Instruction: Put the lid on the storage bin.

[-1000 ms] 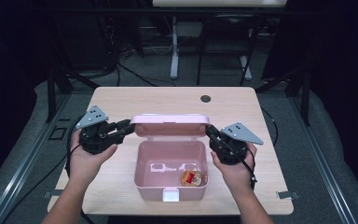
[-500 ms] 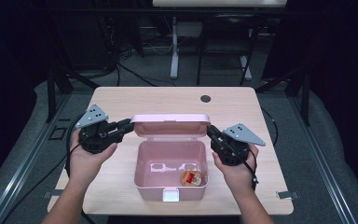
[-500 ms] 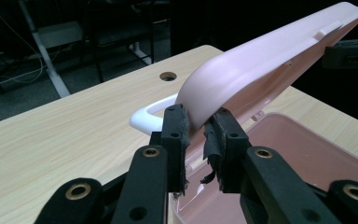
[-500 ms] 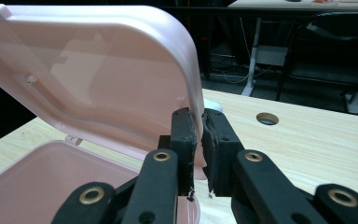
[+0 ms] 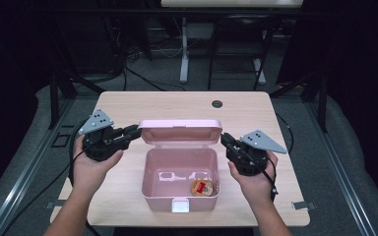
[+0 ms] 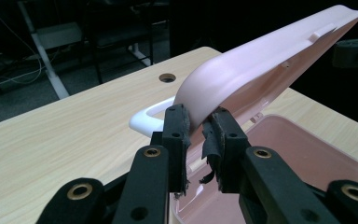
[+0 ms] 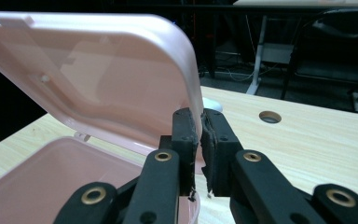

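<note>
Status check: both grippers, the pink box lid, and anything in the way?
Left gripper just closed onto lid edge. Right gripper shut on the other edge. Lid raised, box open. Nothing blocking.

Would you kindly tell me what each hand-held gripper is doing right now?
Left hand-held gripper: just closed on the pink lid edge.
Right hand-held gripper: shut on the lid's other edge.

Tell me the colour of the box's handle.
White; the handle shows best in the left gripper view, behind the pink lid.

Table point(image 5: 128, 105) evenly lit, surroundings dark, close views perhaps slightly soft.
</note>
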`<state>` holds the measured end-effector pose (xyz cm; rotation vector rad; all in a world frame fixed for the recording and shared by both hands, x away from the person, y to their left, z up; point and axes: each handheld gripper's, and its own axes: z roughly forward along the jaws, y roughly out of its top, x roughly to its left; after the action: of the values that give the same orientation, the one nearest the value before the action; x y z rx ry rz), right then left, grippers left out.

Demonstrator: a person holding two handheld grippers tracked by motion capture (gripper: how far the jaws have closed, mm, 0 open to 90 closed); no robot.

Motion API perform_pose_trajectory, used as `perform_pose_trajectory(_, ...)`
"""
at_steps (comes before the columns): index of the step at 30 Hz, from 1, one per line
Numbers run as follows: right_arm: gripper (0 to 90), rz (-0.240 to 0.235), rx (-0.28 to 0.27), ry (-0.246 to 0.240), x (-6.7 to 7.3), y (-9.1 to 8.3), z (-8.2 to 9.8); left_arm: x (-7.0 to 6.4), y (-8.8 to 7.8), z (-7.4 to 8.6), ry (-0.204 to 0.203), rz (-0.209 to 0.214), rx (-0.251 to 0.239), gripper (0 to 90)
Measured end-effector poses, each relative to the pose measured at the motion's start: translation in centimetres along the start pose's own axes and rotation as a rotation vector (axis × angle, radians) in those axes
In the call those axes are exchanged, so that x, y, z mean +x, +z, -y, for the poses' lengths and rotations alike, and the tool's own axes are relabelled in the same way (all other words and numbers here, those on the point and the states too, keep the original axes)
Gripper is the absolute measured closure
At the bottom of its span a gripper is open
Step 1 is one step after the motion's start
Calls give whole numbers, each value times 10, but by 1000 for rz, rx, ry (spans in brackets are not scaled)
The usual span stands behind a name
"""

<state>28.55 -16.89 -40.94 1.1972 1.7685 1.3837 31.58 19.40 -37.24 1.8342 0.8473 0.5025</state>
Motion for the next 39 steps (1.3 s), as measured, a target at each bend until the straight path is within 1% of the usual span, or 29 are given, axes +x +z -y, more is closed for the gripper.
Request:
perform_pose_trajectory(2, 848, 7, -9, -2, -1, -3, -2, -1, 0, 0, 3, -1, 2, 776)
perform_pose_trajectory(4, 853, 11, -11, 8, -3, -6, -3, -1, -1, 0, 5, 0, 4, 776)
perform_pose_trajectory(12, 856, 14, -13, 18, -6, -8, -5, -4, -3, 4, 6, -2, 3, 775)
perform_pose_trajectory(13, 856, 13, -14, 19, -6, -8, -5, -4, -3, 4, 8, 0, 9, 775)
perform_pose_trajectory(15, 856, 13, -16, 19, -6, -9, -5, -4, -3, 6, 6, 2, 4, 775)
perform_pose_trajectory(18, 856, 16, -27, 14, -6, -9, -5, -5, -4, 8, 8, 3, 9, 775)
perform_pose_trajectory(25, 856, 15, -33, 19, -6, -10, -6, -8, -7, 12, 12, 6, 10, 775)
perform_pose_trajectory(28, 856, 15, -32, 20, -6, -10, -6, -10, -9, 13, 13, 7, 17, 773)
perform_pose_trajectory(29, 856, 15, -32, 20, -6, -10, -6, -11, -9, 14, 12, 4, 10, 773)
perform_pose_trajectory(37, 856, 13, -31, 22, -5, -10, -5, -15, -14, 17, 18, 8, 7, 770)
perform_pose_trajectory(39, 856, 11, -29, 20, -5, -10, -5, -16, -14, 18, 28, 8, 8, 770)
